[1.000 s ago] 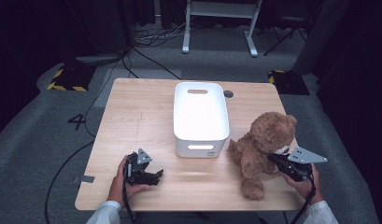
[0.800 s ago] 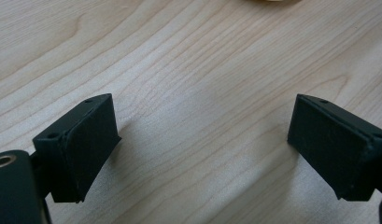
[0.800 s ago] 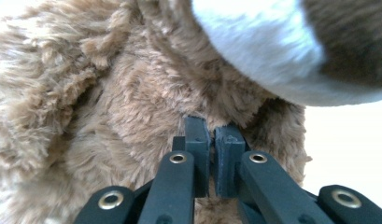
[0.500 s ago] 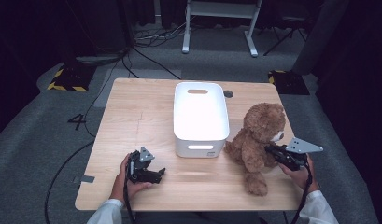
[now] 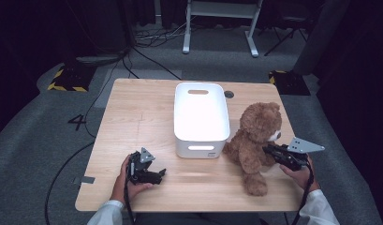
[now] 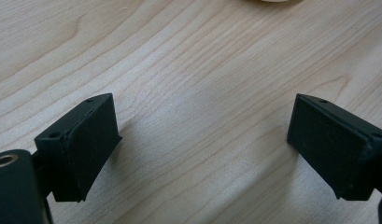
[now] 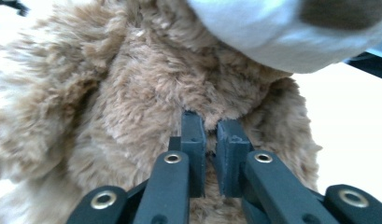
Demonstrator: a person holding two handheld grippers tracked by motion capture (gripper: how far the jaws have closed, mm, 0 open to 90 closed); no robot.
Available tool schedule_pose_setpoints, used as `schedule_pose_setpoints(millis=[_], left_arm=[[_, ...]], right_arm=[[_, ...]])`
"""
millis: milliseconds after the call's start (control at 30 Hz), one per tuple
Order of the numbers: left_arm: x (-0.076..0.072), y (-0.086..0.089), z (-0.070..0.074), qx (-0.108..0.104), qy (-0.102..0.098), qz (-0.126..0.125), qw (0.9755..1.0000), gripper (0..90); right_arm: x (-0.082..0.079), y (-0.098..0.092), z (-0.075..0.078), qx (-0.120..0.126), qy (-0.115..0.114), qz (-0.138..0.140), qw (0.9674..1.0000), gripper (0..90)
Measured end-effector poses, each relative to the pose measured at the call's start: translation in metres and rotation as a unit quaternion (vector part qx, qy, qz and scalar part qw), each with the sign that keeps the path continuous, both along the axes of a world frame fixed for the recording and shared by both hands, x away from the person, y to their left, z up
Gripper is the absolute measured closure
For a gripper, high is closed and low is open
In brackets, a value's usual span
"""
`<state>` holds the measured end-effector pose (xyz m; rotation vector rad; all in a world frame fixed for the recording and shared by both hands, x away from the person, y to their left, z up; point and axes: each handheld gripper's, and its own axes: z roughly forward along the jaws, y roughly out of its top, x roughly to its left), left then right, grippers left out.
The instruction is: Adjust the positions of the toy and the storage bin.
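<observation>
Now right tool (image 5: 269,151) pinching teddy bear (image 5: 254,140), bear raised more upright than before.

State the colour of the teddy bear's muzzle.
White, on the brown teddy bear; its muzzle shows best in the right gripper view.

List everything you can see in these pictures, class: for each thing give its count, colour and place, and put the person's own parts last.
Table: one, light wood, centre.
Bin: one, white, mid-table.
Teddy bear: one, brown, right of the bin, touching it.
Floor: grey carpet, with cables.
Frame: one, white, beyond the table.
Left gripper: one, black, open over bare tabletop.
Right gripper: one, black, pinching the bear's fur.
Hands: two, at the near edge.
</observation>
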<state>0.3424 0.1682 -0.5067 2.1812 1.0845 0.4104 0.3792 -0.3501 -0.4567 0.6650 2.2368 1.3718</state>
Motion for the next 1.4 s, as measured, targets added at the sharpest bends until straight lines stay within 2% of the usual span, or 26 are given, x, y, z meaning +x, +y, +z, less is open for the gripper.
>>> schedule_pose_setpoints(millis=[67, 167, 233, 267, 333, 367, 433, 500, 567, 633, 800, 900, 933, 1067, 1267, 1333, 1400], left_arm=[[0.000, 0.000, 0.000, 0.000, 0.000, 0.000, 1.0000, 9.2], [0.000, 0.000, 0.000, 0.000, 0.001, 0.001, 1.0000, 9.2], [0.000, 0.000, 0.000, 0.000, 0.000, 0.002, 1.0000, 9.2], [0.000, 0.000, 0.000, 0.000, 0.000, 0.002, 1.0000, 9.2], [0.000, 0.000, 0.000, 0.000, 0.000, 0.002, 1.0000, 9.2], [0.000, 0.000, 0.000, 0.000, 0.000, 0.002, 1.0000, 9.2], [0.000, 0.000, 0.000, 0.000, 0.000, 0.002, 1.0000, 9.2], [0.000, 0.000, 0.000, 0.000, 0.000, 0.002, 1.0000, 9.2], [0.000, 0.000, 0.000, 0.000, 0.000, 0.002, 1.0000, 9.2], [0.000, 0.000, 0.000, 0.000, 0.000, 0.002, 1.0000, 9.2], [0.000, 0.000, 0.000, 0.000, 0.001, 0.001, 1.0000, 9.2], [0.000, 0.000, 0.000, -0.001, 0.001, 0.001, 1.0000, 9.2], [0.000, 0.000, 0.000, 0.000, 0.001, 0.001, 1.0000, 9.2], [0.000, 0.000, 0.000, 0.000, 0.001, 0.001, 1.0000, 9.2], [0.000, 0.000, 0.000, 0.000, 0.000, 0.001, 1.0000, 9.3], [-0.001, 0.000, 0.000, 0.000, 0.000, 0.002, 1.0000, 9.5], [-0.001, 0.000, 0.000, 0.000, -0.001, 0.001, 1.0000, 9.5]], right_arm=[[-0.006, 0.000, -0.001, -0.005, 0.003, 0.027, 0.9996, 86.2], [-0.015, 0.003, -0.002, -0.022, 0.003, 0.052, 0.9984, 86.8], [-0.017, 0.004, -0.002, -0.028, 0.005, 0.057, 0.9980, 87.0], [-0.020, 0.005, -0.003, -0.041, 0.004, 0.062, 0.9972, 87.3], [-0.021, 0.005, -0.003, -0.044, 0.004, 0.061, 0.9971, 87.4], [-0.021, 0.004, -0.004, -0.056, -0.001, 0.052, 0.9971, 87.7], [-0.020, 0.005, -0.005, -0.060, -0.003, 0.047, 0.9971, 87.9], [-0.018, 0.009, -0.008, -0.085, -0.026, 0.012, 0.9959, 88.5], [-0.015, 0.013, -0.010, -0.092, -0.039, -0.006, 0.9950, 88.7], [-0.013, 0.016, -0.011, -0.095, -0.045, -0.012, 0.9944, 88.7], [-0.003, 0.020, -0.014, -0.088, -0.045, -0.017, 0.9949, 88.8], [0.003, 0.021, -0.015, -0.076, -0.042, -0.021, 0.9960, 88.8], [0.008, 0.020, -0.015, -0.061, -0.035, -0.018, 0.9973, 88.7], [0.014, 0.017, -0.014, -0.041, -0.030, -0.012, 0.9987, 88.5], [0.012, 0.007, -0.011, -0.026, -0.019, -0.009, 0.9994, 85.9], [0.010, 0.006, -0.011, -0.026, -0.017, -0.005, 0.9995, 85.6], [0.007, 0.004, -0.014, -0.035, -0.007, 0.003, 0.9994, 79.8]])
